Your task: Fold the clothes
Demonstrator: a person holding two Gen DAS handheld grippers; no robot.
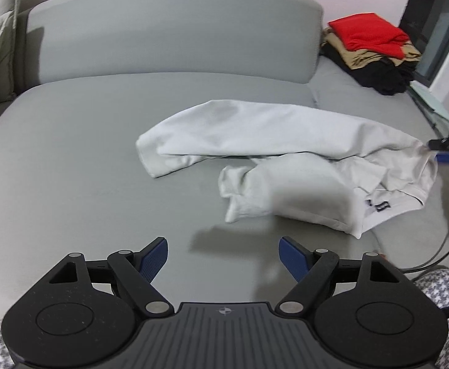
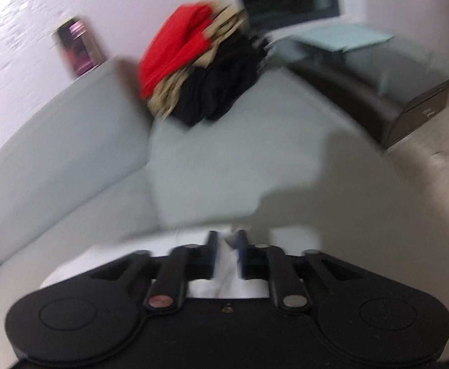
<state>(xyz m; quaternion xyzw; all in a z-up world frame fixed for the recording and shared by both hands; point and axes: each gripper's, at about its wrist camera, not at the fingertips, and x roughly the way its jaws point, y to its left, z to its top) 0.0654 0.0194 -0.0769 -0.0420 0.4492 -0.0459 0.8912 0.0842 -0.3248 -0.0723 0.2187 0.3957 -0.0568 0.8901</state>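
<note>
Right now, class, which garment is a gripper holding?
The white shirt, spread on the sofa: the right gripper pinches its edge. The red, tan and black garments lie stacked, untouched.

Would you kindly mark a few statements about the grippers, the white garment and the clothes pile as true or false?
1. The left gripper is open and holds nothing. True.
2. The right gripper is shut on the white garment. True.
3. The white garment lies neatly folded into a square. False: it lies rumpled on the grey sofa.
4. A red garment tops the clothes pile. True.
5. The clothes pile sits between the left gripper's fingers. False: it is at the far right end of the sofa.
</note>
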